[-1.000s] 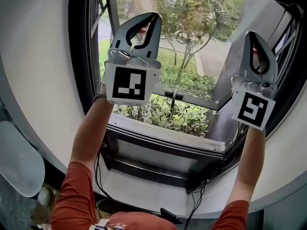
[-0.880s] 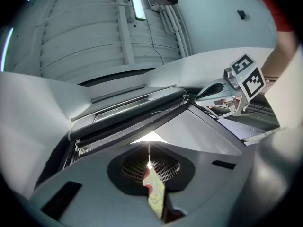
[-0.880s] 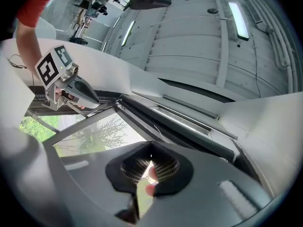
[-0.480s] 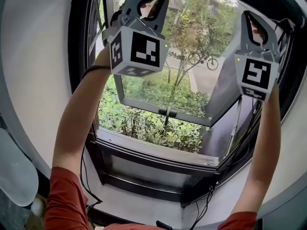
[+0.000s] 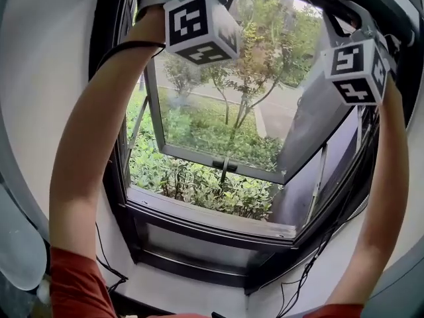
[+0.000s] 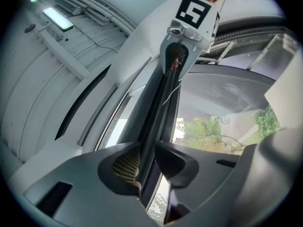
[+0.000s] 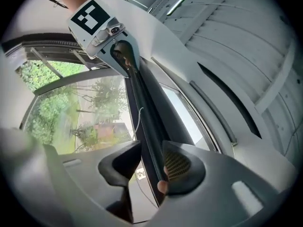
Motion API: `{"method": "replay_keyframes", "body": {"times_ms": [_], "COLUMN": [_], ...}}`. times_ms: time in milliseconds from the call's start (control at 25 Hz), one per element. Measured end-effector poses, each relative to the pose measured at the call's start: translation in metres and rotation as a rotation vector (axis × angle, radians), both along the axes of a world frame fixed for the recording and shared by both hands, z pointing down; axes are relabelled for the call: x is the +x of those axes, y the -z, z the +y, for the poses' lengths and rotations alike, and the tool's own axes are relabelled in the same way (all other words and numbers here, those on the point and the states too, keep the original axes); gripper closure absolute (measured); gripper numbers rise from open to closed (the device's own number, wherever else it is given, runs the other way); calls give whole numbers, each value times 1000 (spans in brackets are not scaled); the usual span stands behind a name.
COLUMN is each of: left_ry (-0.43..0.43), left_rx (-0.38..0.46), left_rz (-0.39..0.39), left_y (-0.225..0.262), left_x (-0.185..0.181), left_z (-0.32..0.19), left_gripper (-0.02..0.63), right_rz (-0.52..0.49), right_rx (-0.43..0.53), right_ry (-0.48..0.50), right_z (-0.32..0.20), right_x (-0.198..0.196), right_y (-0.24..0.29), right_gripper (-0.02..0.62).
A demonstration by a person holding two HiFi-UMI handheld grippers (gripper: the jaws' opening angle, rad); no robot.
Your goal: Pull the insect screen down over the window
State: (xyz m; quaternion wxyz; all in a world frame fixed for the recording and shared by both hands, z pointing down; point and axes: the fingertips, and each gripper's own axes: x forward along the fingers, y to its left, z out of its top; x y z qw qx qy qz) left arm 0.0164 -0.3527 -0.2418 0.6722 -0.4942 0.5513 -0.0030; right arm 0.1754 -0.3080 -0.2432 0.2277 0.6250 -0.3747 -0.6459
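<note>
You held the left gripper (image 6: pixel 147 143) and right gripper (image 7: pixel 151 143) high at the window (image 5: pixel 218 167) top, fingers just eased part-open (pads not pressing), dark screen bar (image 6: pixel 161 98) running between each pair

The white marker cube (image 5: pixel 199 28) at your eleven o'clock and its twin cube (image 5: pixel 354 68) at two carry black square patterns. Your grey plastic fingers (image 6: pixel 177 162) have tan mesh-patterned pads (image 6: pixel 126 166). The slim screen bar (image 6: pixel 158 112) is black, like the window frame (image 5: pixel 109 18). Your sleeves (image 5: pixel 79 283) are rust red.
</note>
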Motion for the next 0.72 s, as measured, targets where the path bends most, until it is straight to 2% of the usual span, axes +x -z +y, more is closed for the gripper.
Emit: {"method": "replay_keyframes", "body": {"times_ms": [120, 280, 400, 600, 720], "left_ry": [86, 177, 255, 338, 392], "left_rx": [-28, -77, -107, -102, -70], "left_rz": [-37, -80, -108, -109, -115], "left_y": [10, 15, 14, 19, 22], "left_x": [0, -2, -6, -9, -9], "left_z": [-12, -27, -43, -55, -56], "left_gripper": [486, 445, 440, 434, 434], "right_rz": [19, 43, 75, 90, 99], "right_rx": [-29, -52, -54, -58, -45], "right_ry": [-82, -181, -256, -315, -340], "right_z": [-4, -12, -19, -33, -37], "right_x": [2, 14, 20, 31, 35], "right_y": [6, 10, 12, 12, 15], "right_gripper": [426, 420, 420, 416, 416]}}
